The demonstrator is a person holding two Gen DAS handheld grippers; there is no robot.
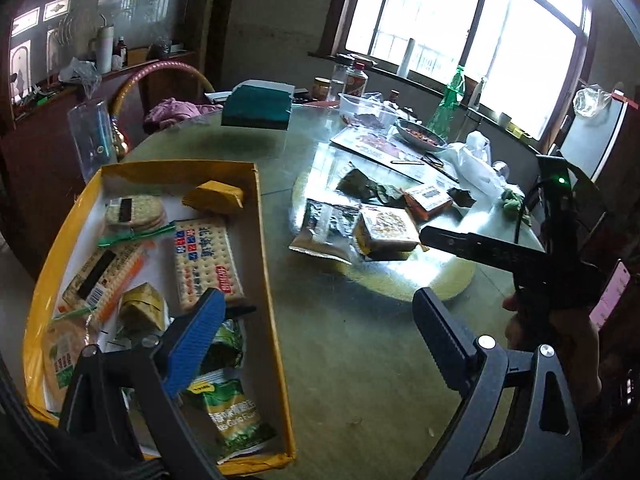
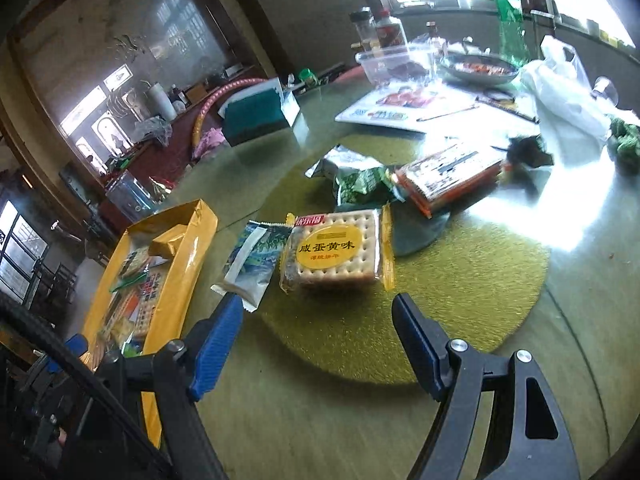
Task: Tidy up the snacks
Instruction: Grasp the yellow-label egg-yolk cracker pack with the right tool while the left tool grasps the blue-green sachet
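A yellow box (image 1: 276, 300) at the table's left holds several snack packs, among them a cracker pack (image 1: 208, 256). My left gripper (image 1: 320, 340) hovers open over the box's right wall, with nothing between its fingers. On the round yellow-green mat (image 2: 460, 300) lie a yellow-labelled cracker pack (image 2: 336, 250), a blue-white packet (image 2: 252, 260), a green packet (image 2: 360, 184) and an orange pack (image 2: 448, 176). My right gripper (image 2: 316, 340) stands open just short of the yellow-labelled cracker pack and holds nothing. In the left wrist view the right gripper (image 1: 430, 240) reaches in from the right, beside that pack (image 1: 386, 232).
At the table's far side stand a teal tissue box (image 2: 256, 114), a clear plastic tub (image 2: 394, 62), a bowl of food (image 2: 478, 68), a green bottle (image 2: 510, 28) and a white plastic bag (image 2: 568, 92). A printed sheet (image 2: 404, 108) lies flat behind the mat.
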